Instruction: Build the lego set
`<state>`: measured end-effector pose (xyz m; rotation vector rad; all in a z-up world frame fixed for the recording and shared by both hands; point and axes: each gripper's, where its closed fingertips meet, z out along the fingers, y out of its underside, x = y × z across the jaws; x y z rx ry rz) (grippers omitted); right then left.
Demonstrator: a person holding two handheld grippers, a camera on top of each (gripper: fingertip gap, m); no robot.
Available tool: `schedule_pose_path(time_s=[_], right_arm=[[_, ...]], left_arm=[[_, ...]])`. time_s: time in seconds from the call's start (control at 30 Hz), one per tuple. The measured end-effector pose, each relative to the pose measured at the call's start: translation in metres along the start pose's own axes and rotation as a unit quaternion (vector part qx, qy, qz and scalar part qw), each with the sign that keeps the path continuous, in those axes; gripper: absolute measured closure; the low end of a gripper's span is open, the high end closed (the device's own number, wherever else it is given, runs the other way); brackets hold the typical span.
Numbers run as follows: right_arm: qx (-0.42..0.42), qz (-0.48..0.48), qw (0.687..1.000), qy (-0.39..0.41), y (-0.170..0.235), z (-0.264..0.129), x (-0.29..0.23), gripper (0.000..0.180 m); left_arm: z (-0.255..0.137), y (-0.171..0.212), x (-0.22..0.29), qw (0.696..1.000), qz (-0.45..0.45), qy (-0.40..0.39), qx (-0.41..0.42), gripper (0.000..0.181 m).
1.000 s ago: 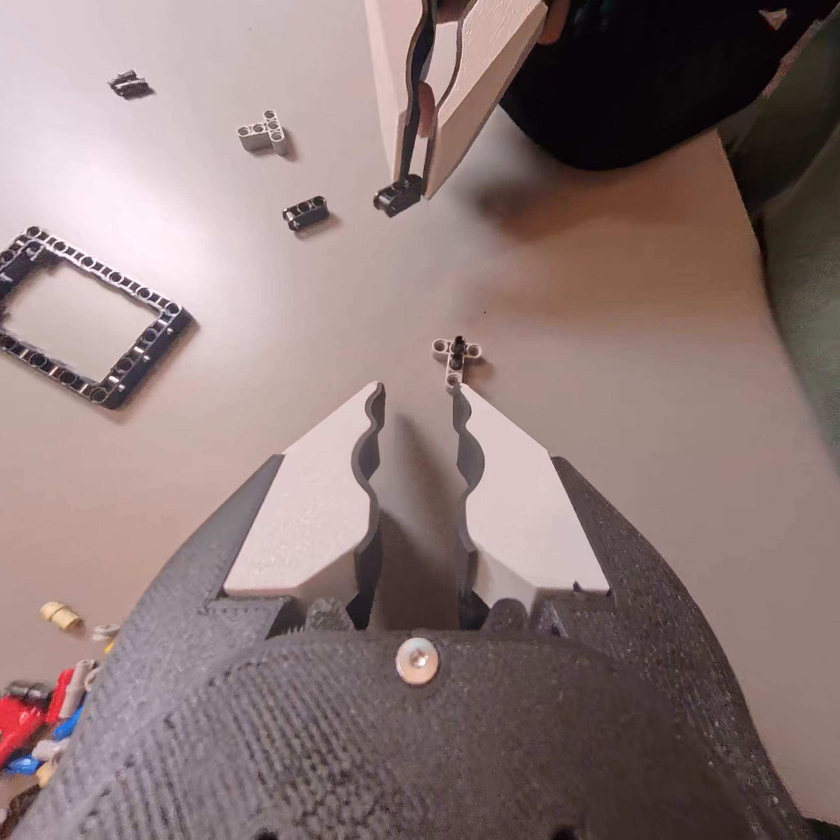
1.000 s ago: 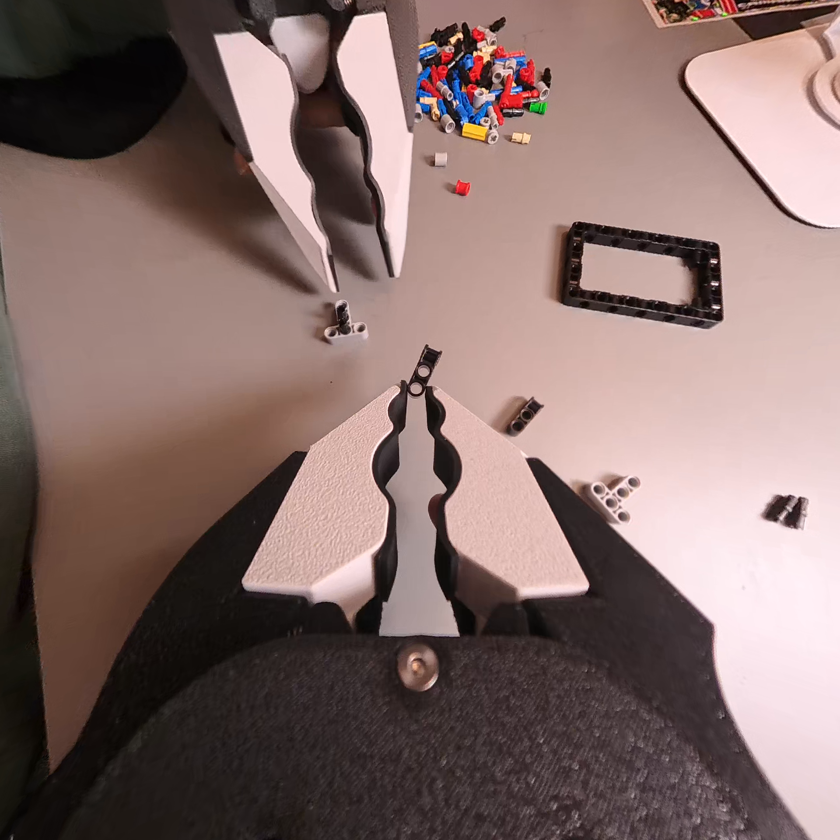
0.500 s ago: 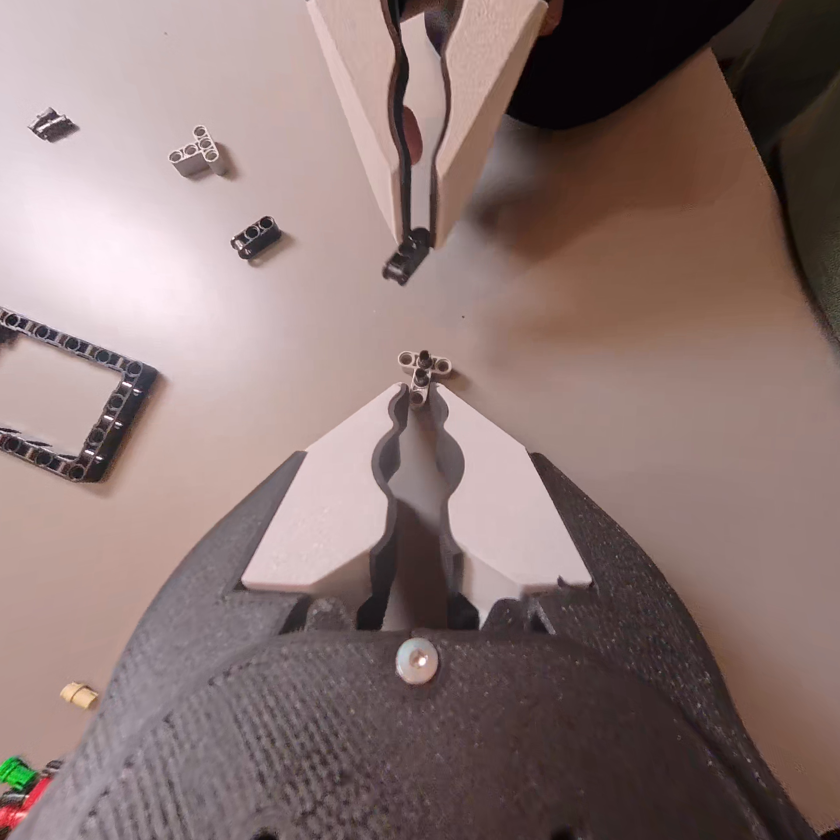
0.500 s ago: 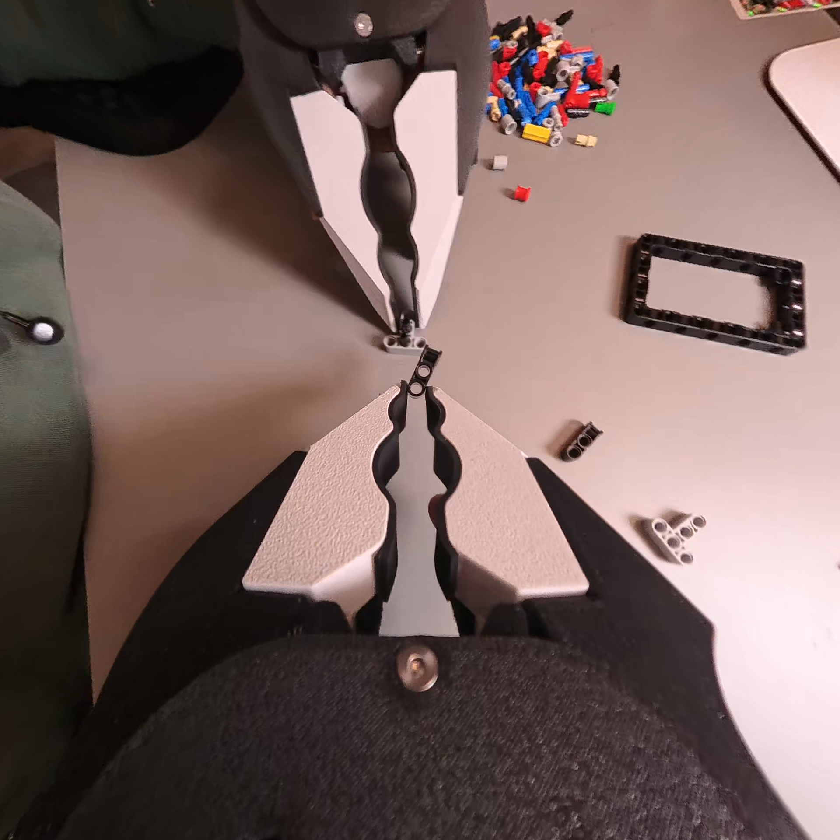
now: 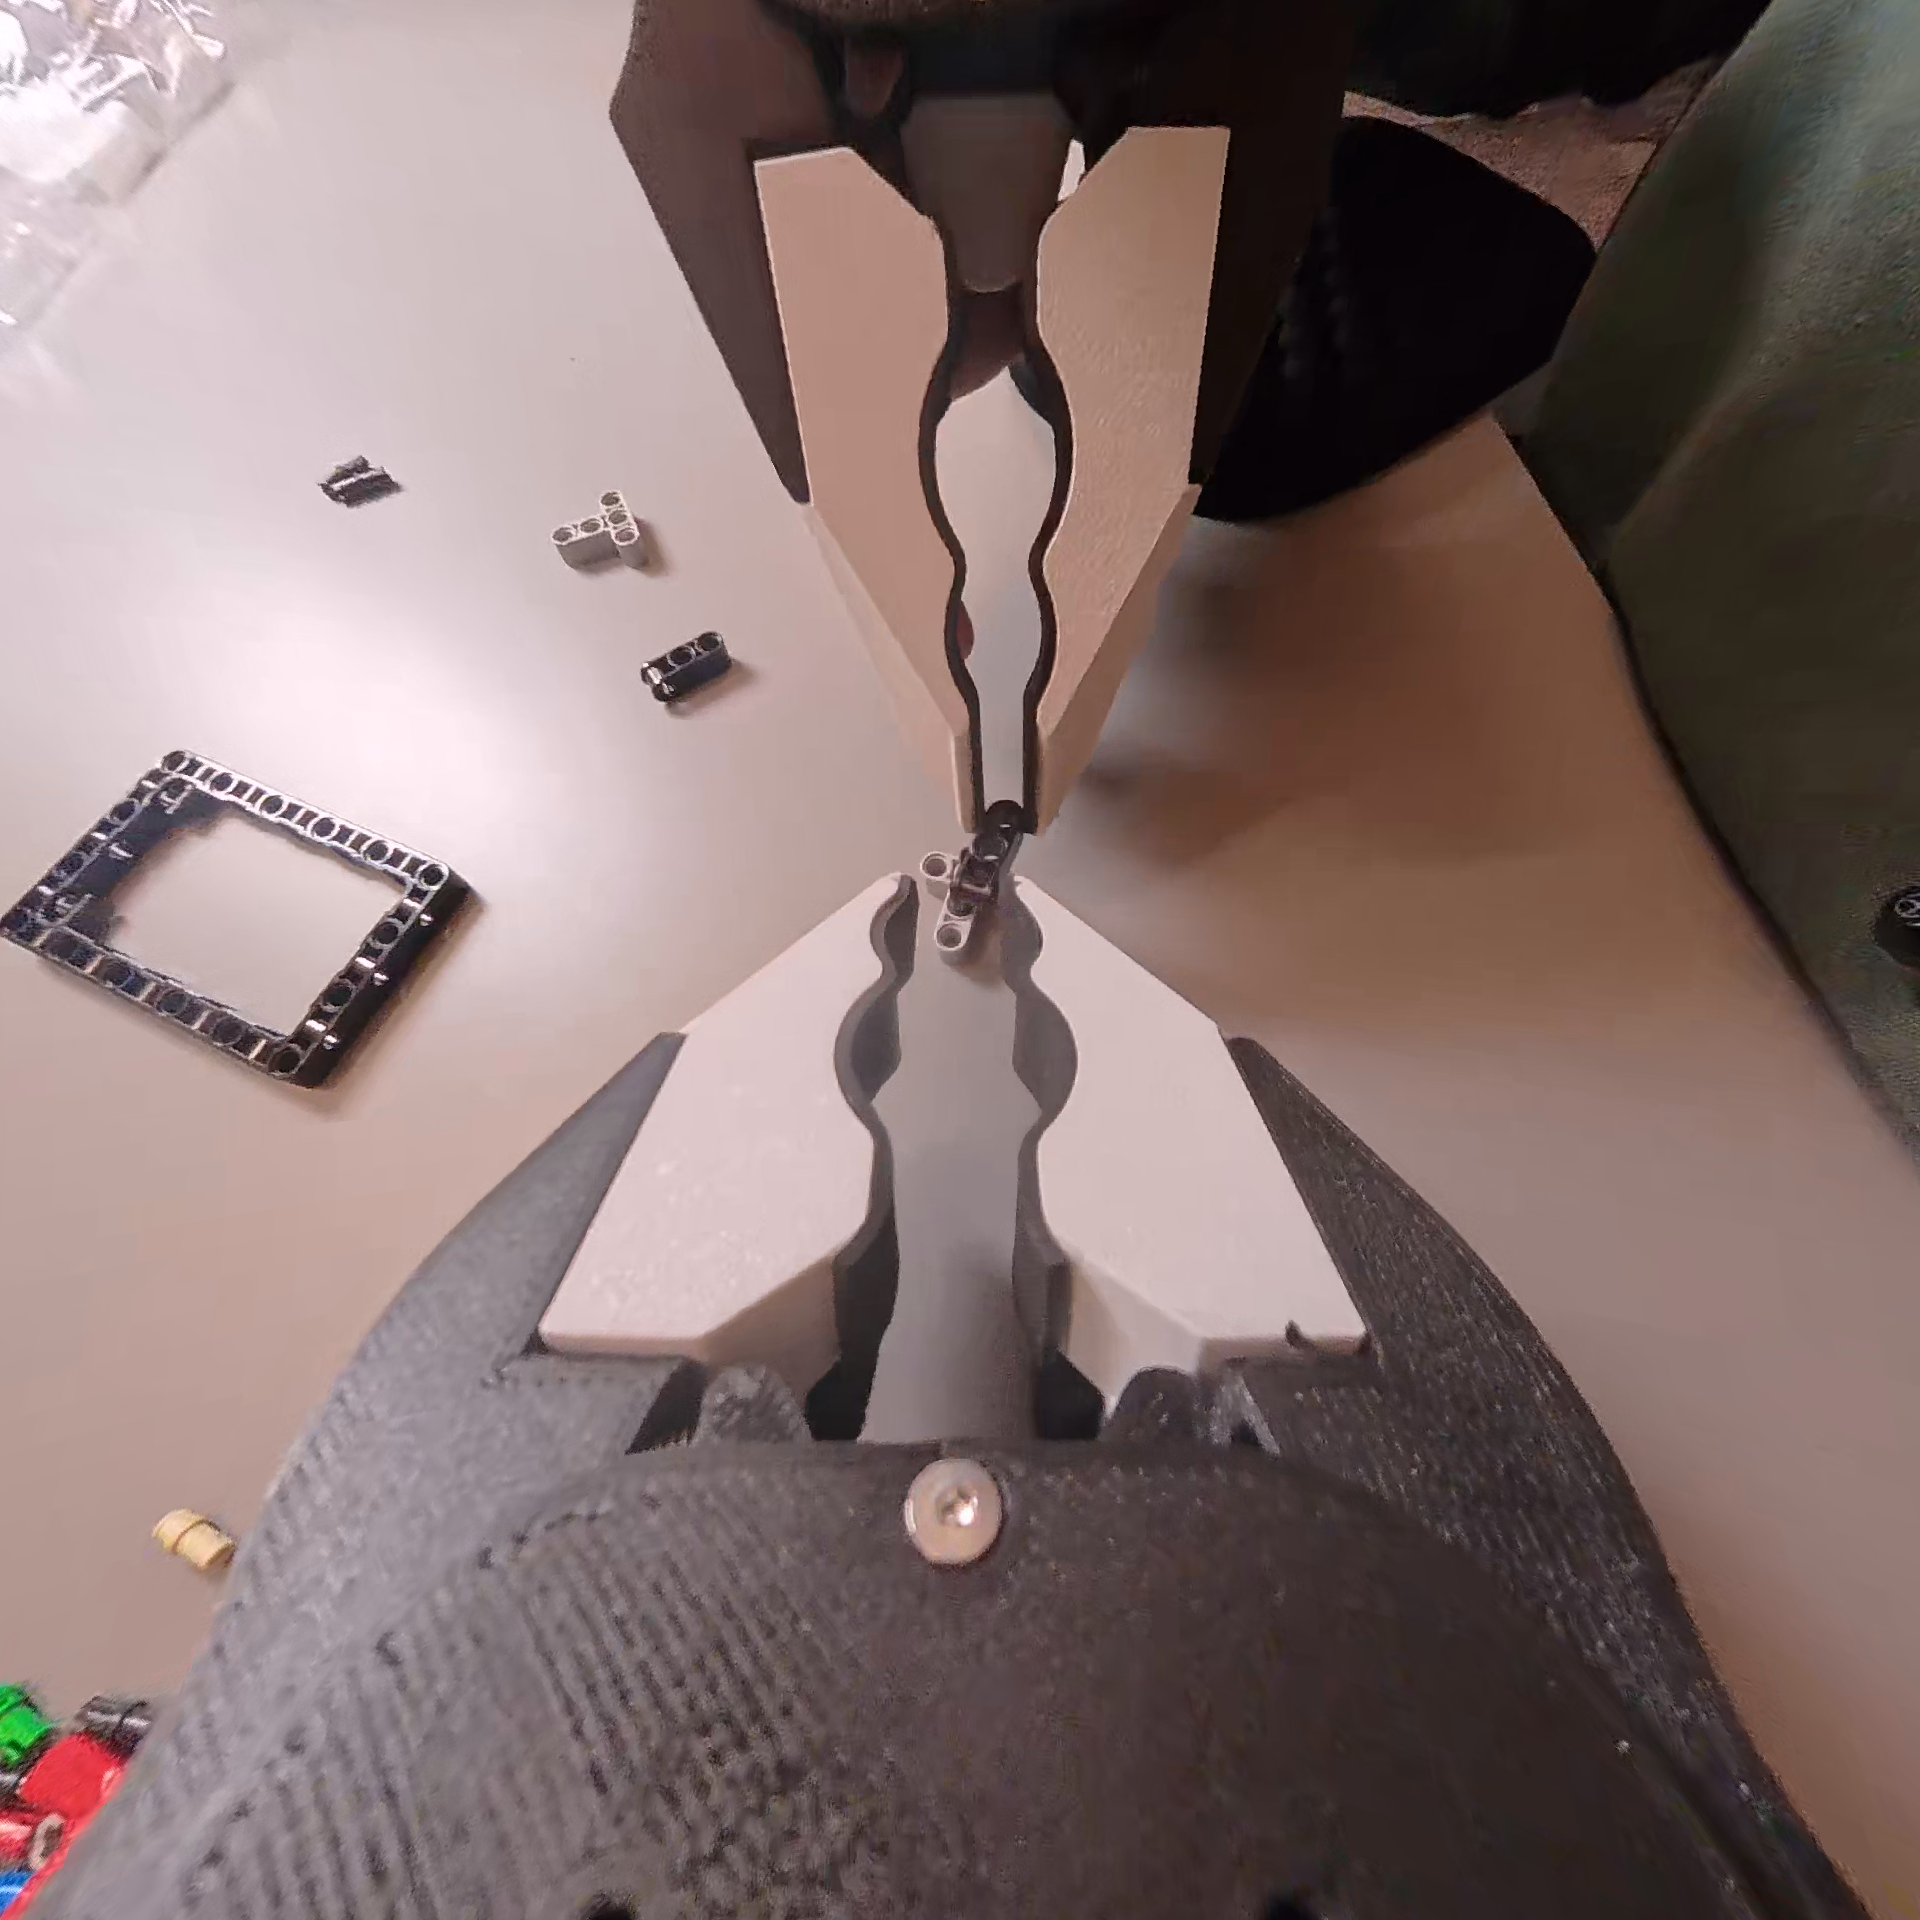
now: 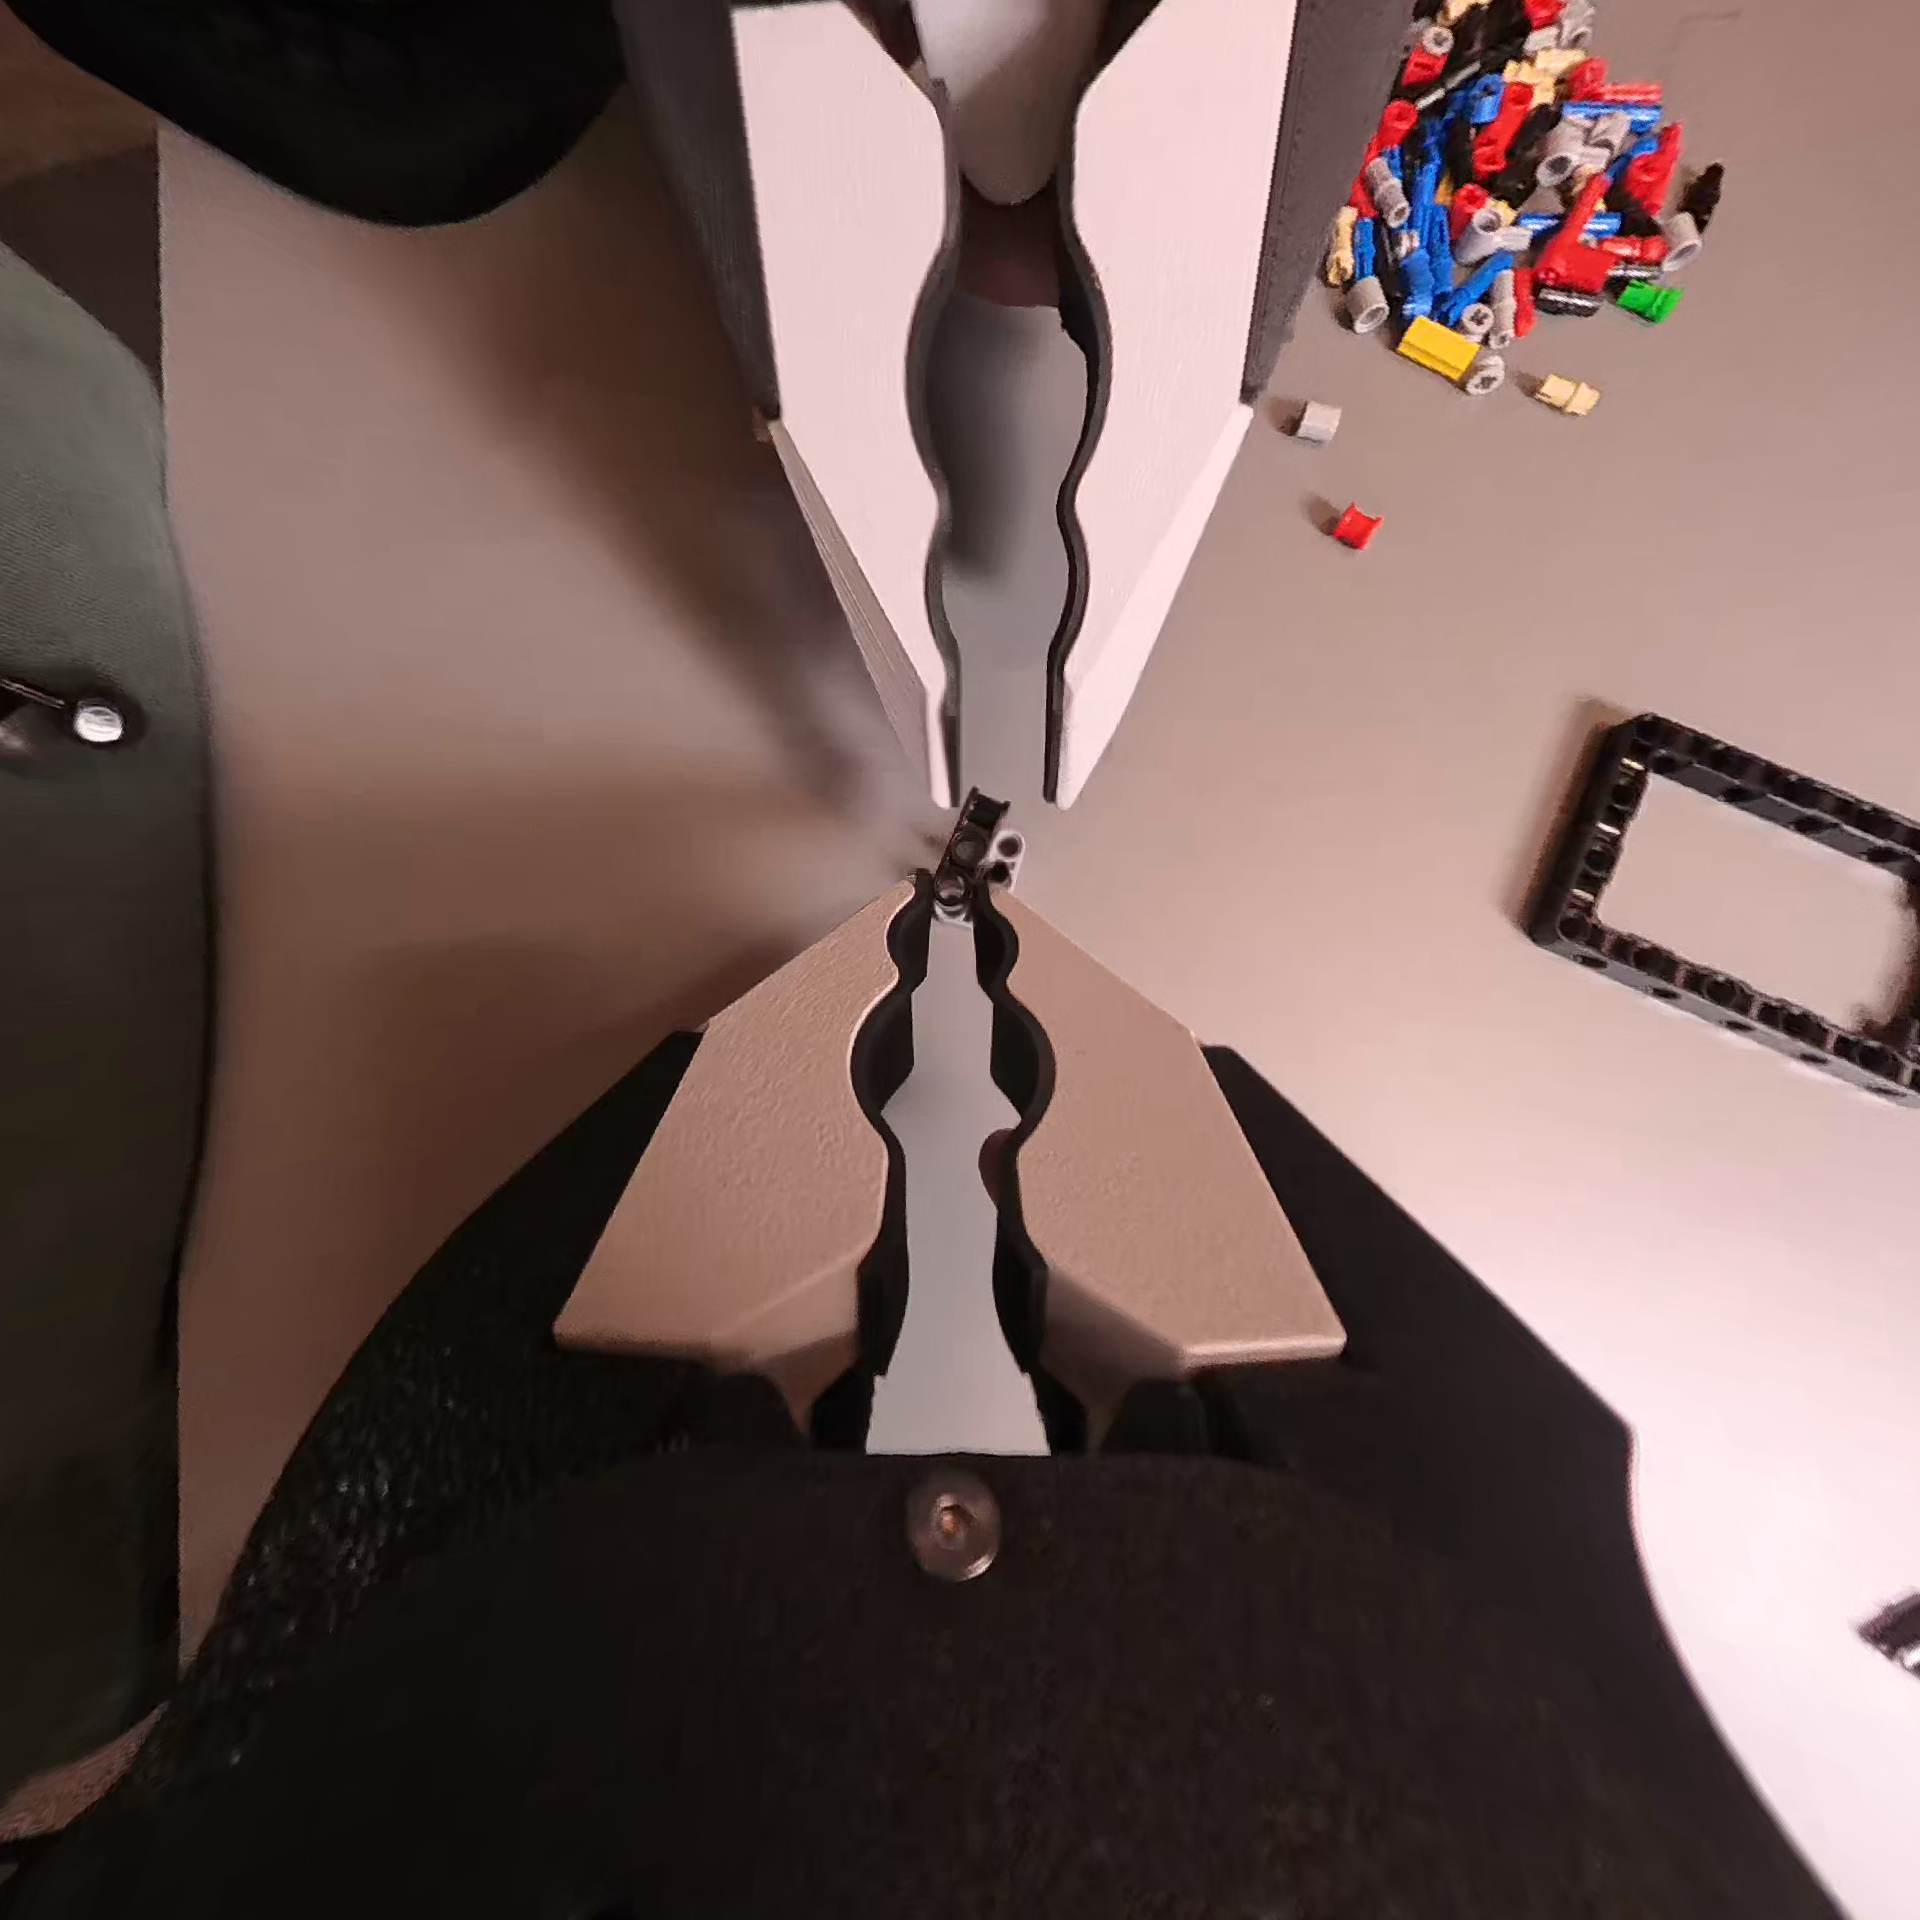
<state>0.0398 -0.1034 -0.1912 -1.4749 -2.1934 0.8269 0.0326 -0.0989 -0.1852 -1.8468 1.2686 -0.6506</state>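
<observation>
A small grey T-shaped piece (image 5: 948, 925) lies on the table between the tips of my left gripper (image 5: 961, 883). The left jaws stand slightly apart on either side of it and do not clearly pinch it. My right gripper (image 6: 951, 899) is shut on a short black beam (image 6: 975, 836) and holds it, tilted, against the top of the grey piece (image 6: 1006, 850). In the left wrist view the right gripper (image 5: 1006, 821) comes down from above with the black beam (image 5: 985, 857) at its tips. The two grippers point at each other, tips almost touching.
A black rectangular frame (image 5: 239, 914) lies to the left and also shows in the right wrist view (image 6: 1745, 914). A second grey T piece (image 5: 603, 530), a short black beam (image 5: 686, 665) and black pins (image 5: 358, 480) lie nearby. A pile of coloured parts (image 6: 1507, 208) sits far right. A person's dark sleeve (image 5: 1403, 364) is close. Both grippers' tips are close together, under 4 cm apart.
The right gripper has brought the black beam down onto the grey T piece. The left gripper closed around the T piece, and its jaws now stand a little wider apart.
</observation>
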Motion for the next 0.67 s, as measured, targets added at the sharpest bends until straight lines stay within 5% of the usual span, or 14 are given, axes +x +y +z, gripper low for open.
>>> schedule_pose_path(time_s=[0.67], right_arm=[[0.095, 0.071, 0.991, 0.059, 0.0047, 0.0, 0.0058, 0.168]], left_arm=[[0.0104, 0.0078, 0.0018, 0.999, 0.009, 0.01, -0.03, 0.174]])
